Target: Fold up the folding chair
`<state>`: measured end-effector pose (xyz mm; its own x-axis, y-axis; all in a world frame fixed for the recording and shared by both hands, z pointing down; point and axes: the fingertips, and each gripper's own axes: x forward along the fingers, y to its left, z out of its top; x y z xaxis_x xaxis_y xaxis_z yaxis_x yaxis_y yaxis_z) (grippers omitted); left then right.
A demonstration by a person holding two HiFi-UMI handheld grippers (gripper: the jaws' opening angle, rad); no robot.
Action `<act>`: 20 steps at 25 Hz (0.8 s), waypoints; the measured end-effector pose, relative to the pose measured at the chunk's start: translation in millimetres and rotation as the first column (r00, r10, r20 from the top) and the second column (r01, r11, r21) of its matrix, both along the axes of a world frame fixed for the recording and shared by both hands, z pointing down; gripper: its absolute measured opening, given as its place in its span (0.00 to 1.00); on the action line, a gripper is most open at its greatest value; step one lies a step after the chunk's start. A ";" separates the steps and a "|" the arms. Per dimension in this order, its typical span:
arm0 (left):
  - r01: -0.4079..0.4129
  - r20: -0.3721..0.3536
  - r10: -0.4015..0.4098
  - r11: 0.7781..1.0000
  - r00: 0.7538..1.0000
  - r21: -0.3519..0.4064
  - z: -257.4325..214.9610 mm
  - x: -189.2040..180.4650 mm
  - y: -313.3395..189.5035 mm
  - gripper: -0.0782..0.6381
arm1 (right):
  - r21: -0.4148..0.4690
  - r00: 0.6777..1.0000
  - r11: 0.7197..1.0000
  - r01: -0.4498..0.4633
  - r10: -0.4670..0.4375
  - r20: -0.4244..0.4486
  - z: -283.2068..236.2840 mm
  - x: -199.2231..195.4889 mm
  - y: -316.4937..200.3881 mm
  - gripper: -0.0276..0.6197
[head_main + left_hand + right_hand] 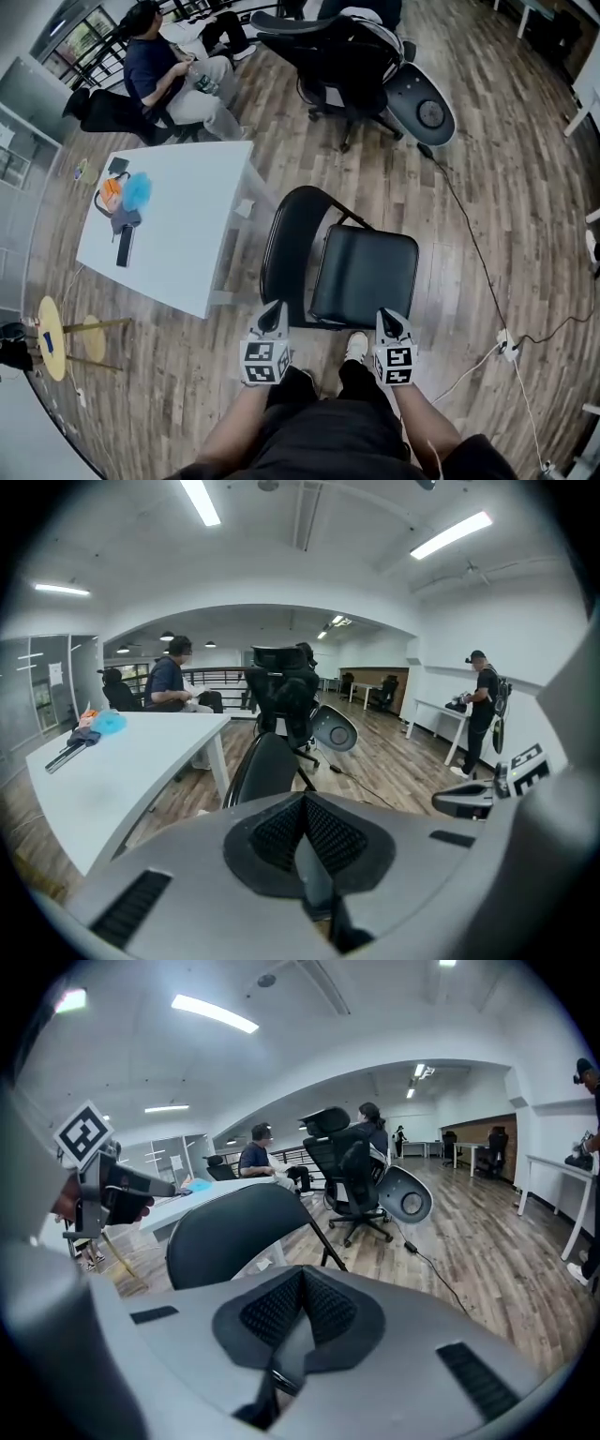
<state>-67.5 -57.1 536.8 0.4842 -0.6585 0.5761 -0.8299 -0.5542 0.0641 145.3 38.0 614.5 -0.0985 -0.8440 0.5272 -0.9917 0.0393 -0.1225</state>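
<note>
Left tongs (273, 311) and right tongs (390, 321) shut, empty; folding not begun.
Open folding chair (364, 272) stands just ahead of both tips; next, probably tip its seat up toward the backrest.

Left of centre in my head view stands a white table (187, 239), with a blue fluffy thing (138, 190) at its upper left end. At upper left a person (155, 70) sits; at top centre is a black office chair (328, 47). A cable (466, 225) crosses the wooden floor (525, 187) at right. At lower left is a yellow stool (49, 336).
</note>
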 end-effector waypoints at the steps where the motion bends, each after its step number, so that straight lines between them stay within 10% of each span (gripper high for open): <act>1: 0.017 0.004 -0.017 1.000 1.000 0.001 0.9 -3.7 -9.2 0.12 | -0.003 1.000 1.000 -0.008 0.008 0.003 4.5 2.9 -5.7 0.06; 11: 0.034 0.185 -0.032 0.999 0.982 -0.007 19.8 -22.0 -71.3 0.13 | -0.119 0.997 0.990 -0.070 0.072 0.019 80.3 60.5 -15.3 0.06; 14: 0.051 0.206 -0.040 0.997 0.978 -0.049 37.5 -26.2 -76.4 0.36 | -0.192 0.994 0.977 -0.093 0.102 0.039 118.0 81.0 -12.3 0.07; 20: 0.103 0.221 -0.072 0.986 0.972 -0.131 72.6 -41.3 -89.1 0.47 | -0.384 0.970 0.915 -0.127 0.195 0.145 212.3 110.3 8.9 0.31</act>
<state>-108.8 -146.2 609.4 0.2826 -0.5975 0.7504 -0.8776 -0.4769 -0.0491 255.7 46.9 826.8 -0.0983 -0.6048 0.7903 -0.9414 -0.2009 -0.2708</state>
